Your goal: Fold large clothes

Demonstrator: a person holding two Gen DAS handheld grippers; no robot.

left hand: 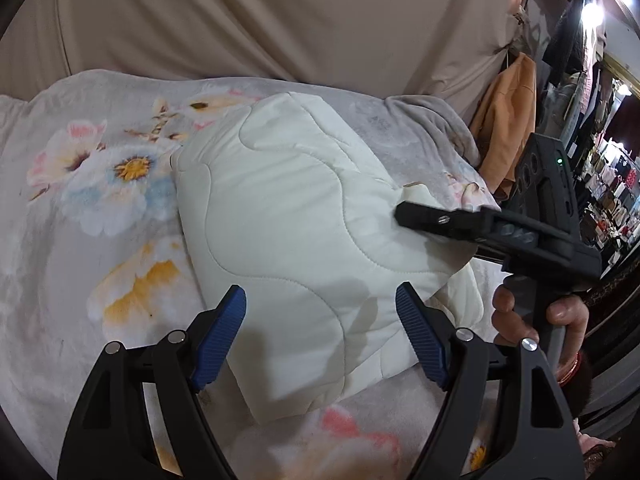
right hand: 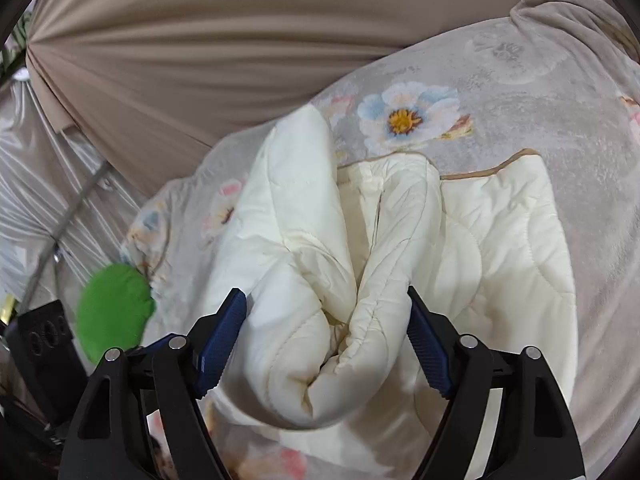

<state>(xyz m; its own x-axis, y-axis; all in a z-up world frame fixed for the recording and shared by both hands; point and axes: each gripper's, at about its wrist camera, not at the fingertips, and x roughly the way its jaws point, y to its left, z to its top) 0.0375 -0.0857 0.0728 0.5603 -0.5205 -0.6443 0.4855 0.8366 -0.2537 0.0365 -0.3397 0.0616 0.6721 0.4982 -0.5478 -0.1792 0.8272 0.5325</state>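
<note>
Left wrist view: quilted garment (left hand: pixel 288 216) lies on the bed (left hand: pixel 80 240), already a compact thick bundle near the middle of the floral blanket, long side running from the near edge toward the far edge. Left gripper (left hand: pixel 320 336) has its fingers (left hand: pixel 224 336) spread wide, hovering over the near end of the bundle, nothing between the pads. Right gripper (left hand: pixel 404 212) reaches in from the right edge of the bed, tip at the bundle's right side; can't tell from this view if it touches.

Right wrist view: right gripper (right hand: pixel 326 340) fingers (right hand: pixel 224 336) straddle two fat rolled layers of the garment (right hand: pixel 340 280). Left pad looks close to the cloth, right pad apart from it, so I read this as released, not gripping. A flat layer with tan trim lies just right of the rolls.

Judgement: main folds done, both hands let go. The open end still gapes and the layers aren't flush. Left to do: squash or tuck that end, square it up, maybe one more fold
</note>
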